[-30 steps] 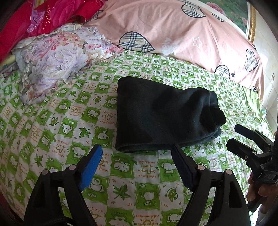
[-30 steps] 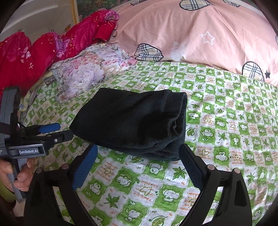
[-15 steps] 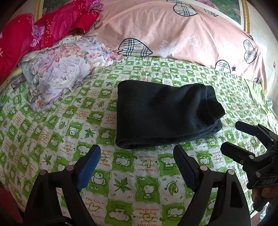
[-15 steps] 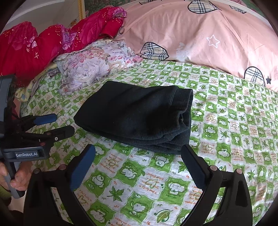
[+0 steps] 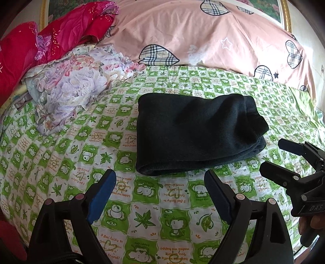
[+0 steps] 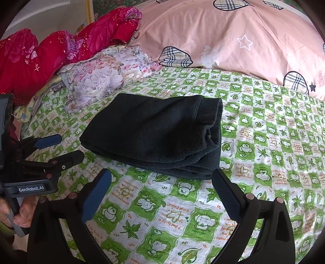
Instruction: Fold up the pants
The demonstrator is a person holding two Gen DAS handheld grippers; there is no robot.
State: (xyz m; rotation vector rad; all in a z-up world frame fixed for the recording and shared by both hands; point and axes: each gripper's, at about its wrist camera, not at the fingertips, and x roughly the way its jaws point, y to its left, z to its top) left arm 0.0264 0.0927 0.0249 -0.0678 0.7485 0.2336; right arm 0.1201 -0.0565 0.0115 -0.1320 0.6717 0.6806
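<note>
Black pants (image 5: 193, 132) lie folded into a thick bundle on the green checked bedsheet (image 5: 61, 162), also seen in the right wrist view (image 6: 158, 134). My left gripper (image 5: 160, 178) is open and empty, a little short of the bundle's near edge; it also shows at the left of the right wrist view (image 6: 65, 148). My right gripper (image 6: 161, 176) is open and empty, just short of the bundle's near right corner; it also shows at the right of the left wrist view (image 5: 274, 154). Neither gripper touches the pants.
A pink quilt with plaid hearts (image 5: 203, 34) lies across the far side of the bed. A crumpled floral cloth (image 5: 69, 89) and a red quilt (image 5: 40, 44) lie at the far left. A gold picture frame (image 5: 284, 14) is behind.
Both grippers have drawn back and up from the folded pants, so the bundle sits farther off in both views. The pants have not moved.
</note>
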